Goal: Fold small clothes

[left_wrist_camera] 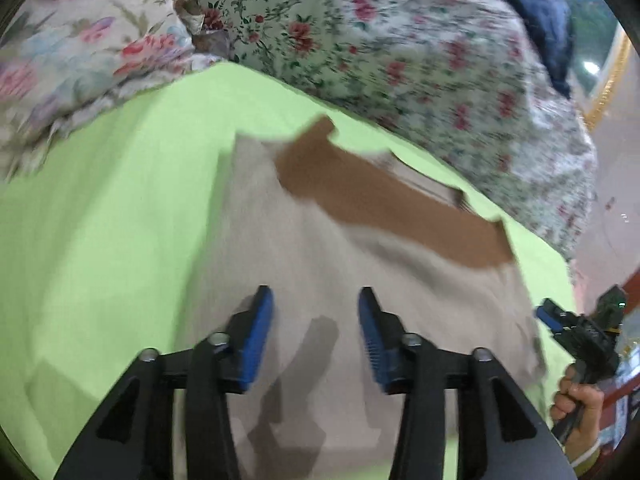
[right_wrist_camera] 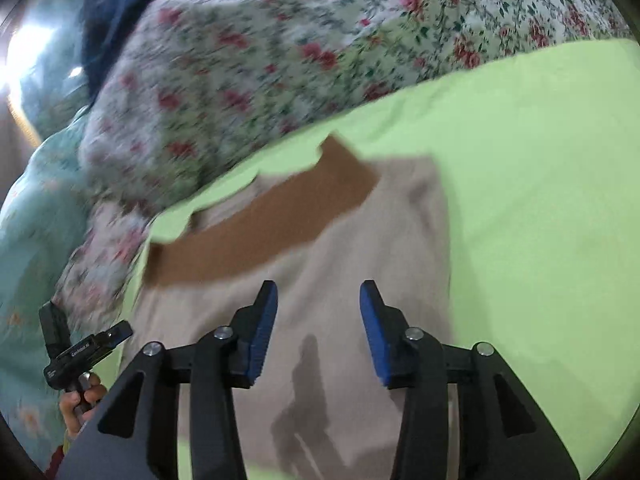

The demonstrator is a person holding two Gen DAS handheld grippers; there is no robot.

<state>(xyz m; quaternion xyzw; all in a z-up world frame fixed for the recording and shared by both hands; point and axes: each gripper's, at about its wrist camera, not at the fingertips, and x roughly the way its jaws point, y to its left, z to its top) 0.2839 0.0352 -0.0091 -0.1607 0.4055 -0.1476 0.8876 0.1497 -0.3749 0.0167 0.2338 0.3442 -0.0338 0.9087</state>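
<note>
A small beige garment (left_wrist_camera: pixel 320 248) with a brown band (left_wrist_camera: pixel 384 196) across its far end lies flat on a lime-green sheet (left_wrist_camera: pixel 120 200). My left gripper (left_wrist_camera: pixel 316 300) is open and empty, hovering above the garment's near part. The right gripper shows at the right edge of the left wrist view (left_wrist_camera: pixel 548 314). In the right wrist view the same garment (right_wrist_camera: pixel 340 264) and brown band (right_wrist_camera: pixel 272 220) lie below my right gripper (right_wrist_camera: pixel 318 294), which is open and empty. The left gripper appears at the lower left of that view (right_wrist_camera: pixel 120 330), held by a hand.
A floral quilt (left_wrist_camera: pixel 400 48) is heaped along the far side of the green sheet, and a floral pillow (left_wrist_camera: pixel 80 52) lies at the far left. Dark blue fabric (left_wrist_camera: pixel 540 12) lies on the quilt. The green sheet (right_wrist_camera: pixel 540 200) extends to the right of the garment.
</note>
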